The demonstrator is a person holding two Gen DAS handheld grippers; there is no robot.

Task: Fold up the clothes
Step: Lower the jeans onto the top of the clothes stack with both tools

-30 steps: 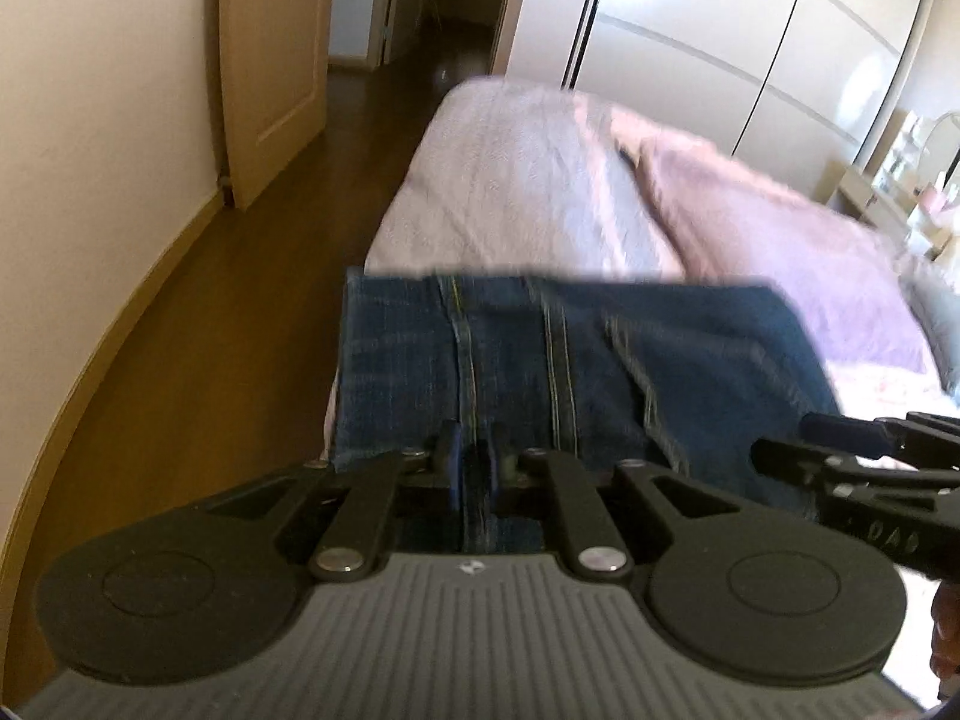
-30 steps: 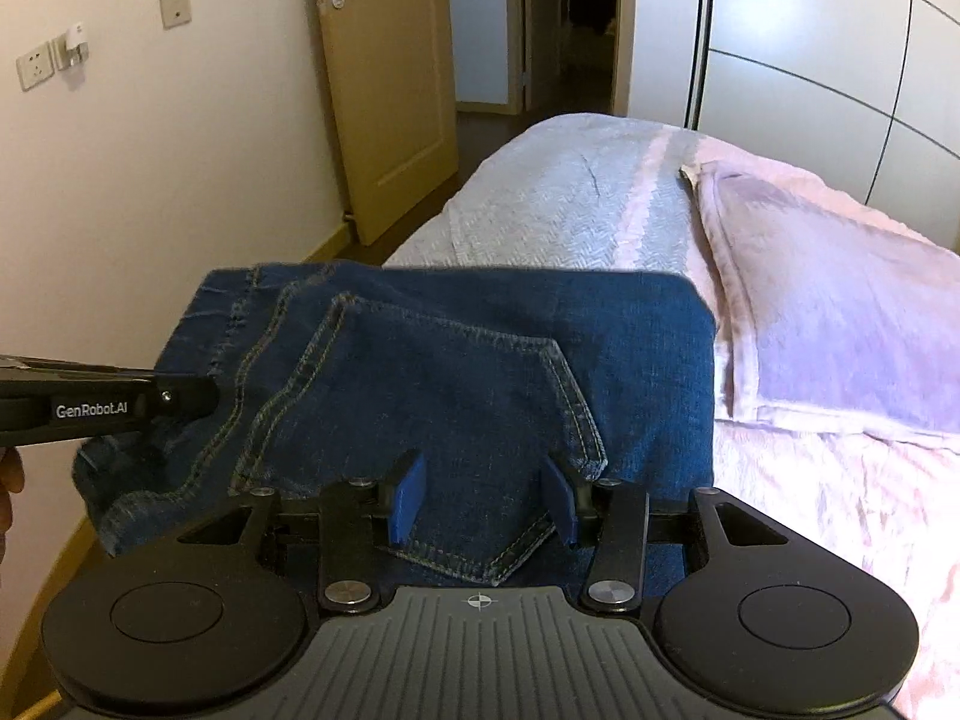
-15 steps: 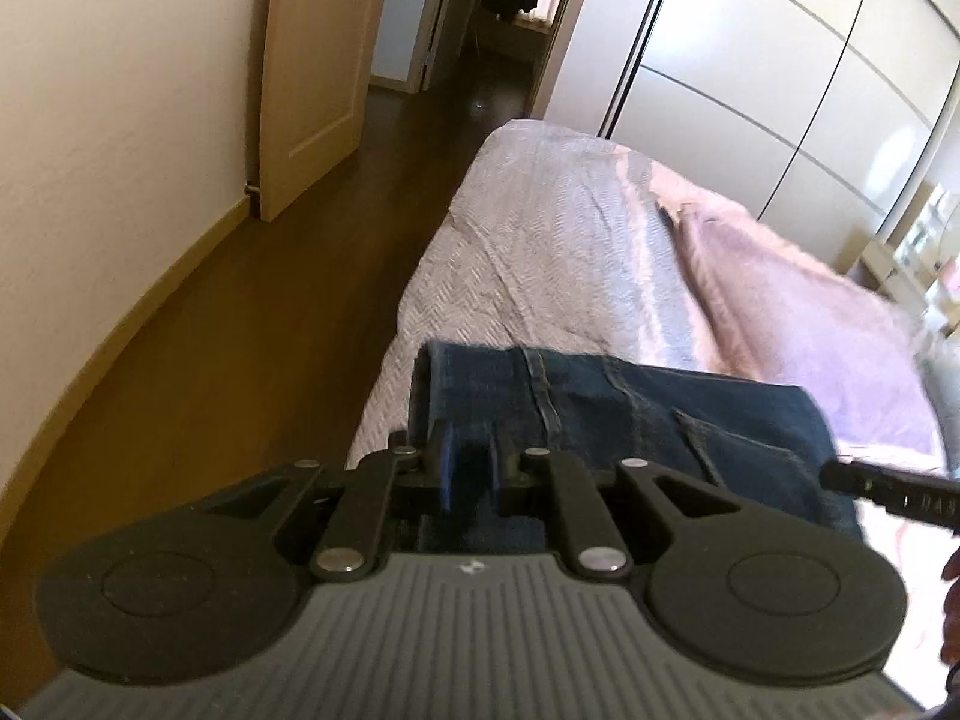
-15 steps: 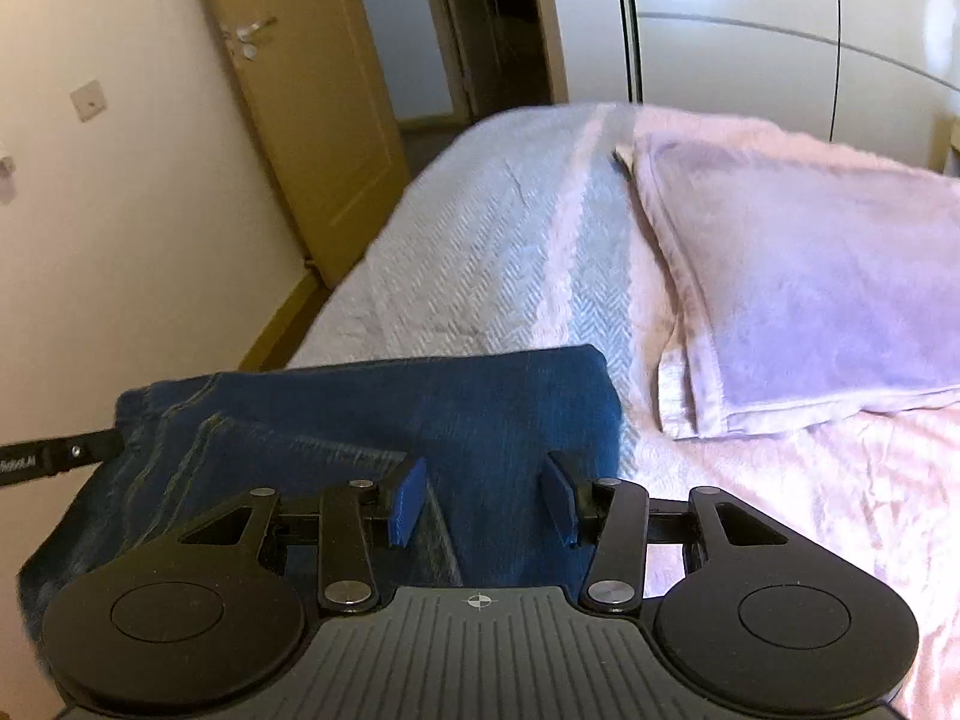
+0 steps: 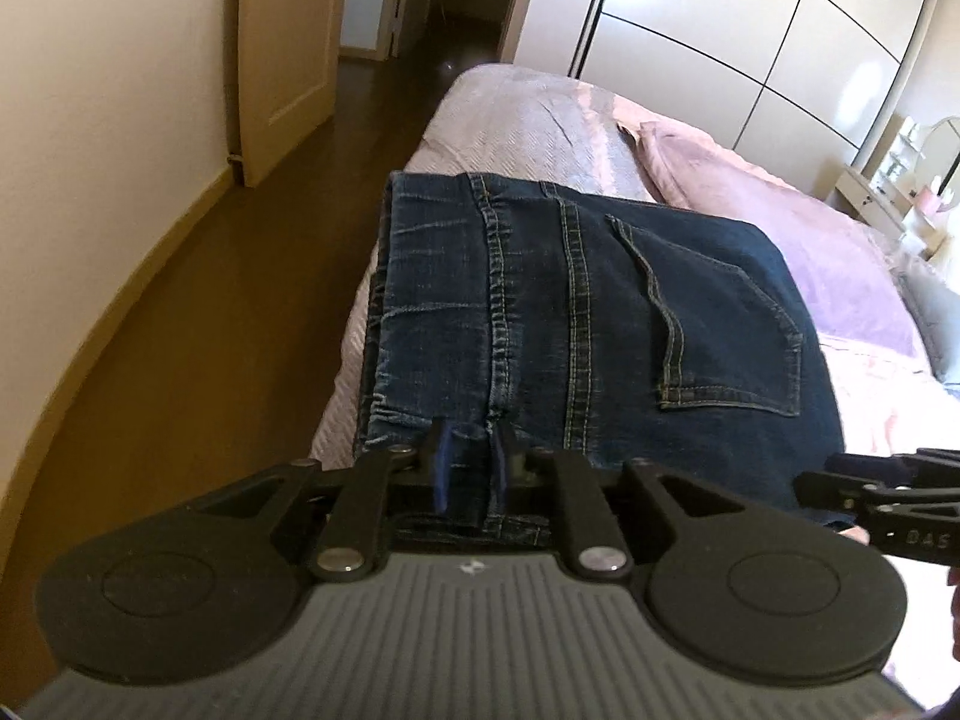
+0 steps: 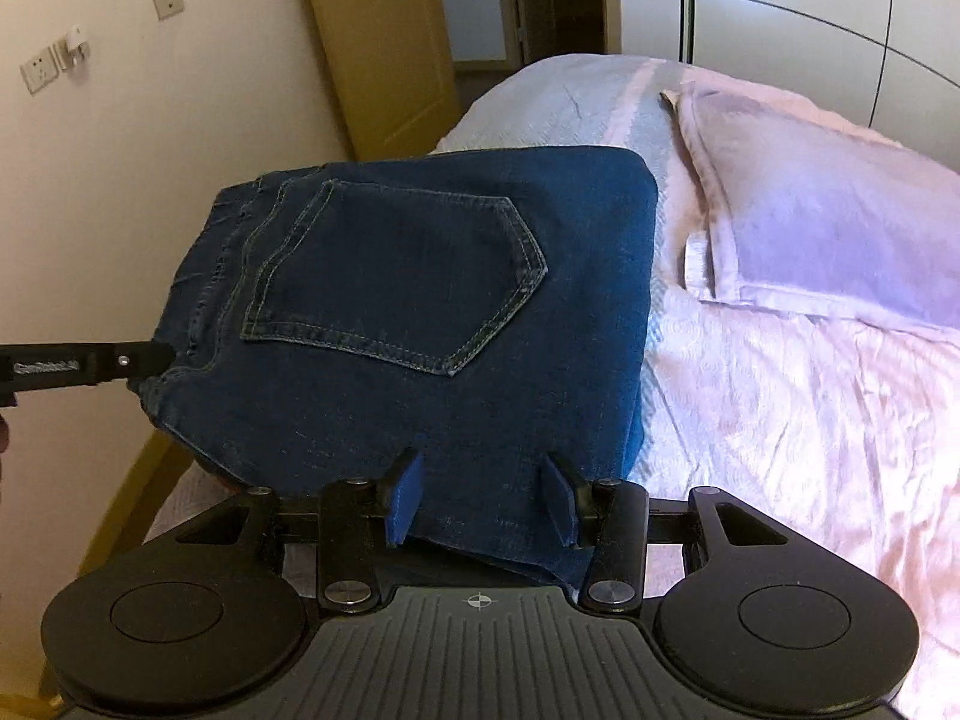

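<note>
The folded jeans [image 5: 600, 324] lay flat on the bed [image 5: 516, 120], along its edge toward the wall side, back pocket [image 6: 396, 276] up. In the left wrist view their long axis ran from 6 o'clock up to 12, the folded edge farthest away and the near hem under the gripper; the stitched seams followed the same line.

The left gripper [image 5: 471, 468] sat at 6 o'clock over the near hem, its jaws just having eased apart, so the denim seam lay between the pads without being clearly pinched. That looked like a release after setting the bundle down.

The right gripper [image 6: 480, 498] stood at 6 o'clock in its own view, jaws wide, with the cloth's near edge between the fingers but neither pad pressing it. Probably both were letting go so the fold would keep its shape.

A pink pillow [image 6: 840, 222] lay at 2 o'clock, just beside the jeans and apart from them.
</note>
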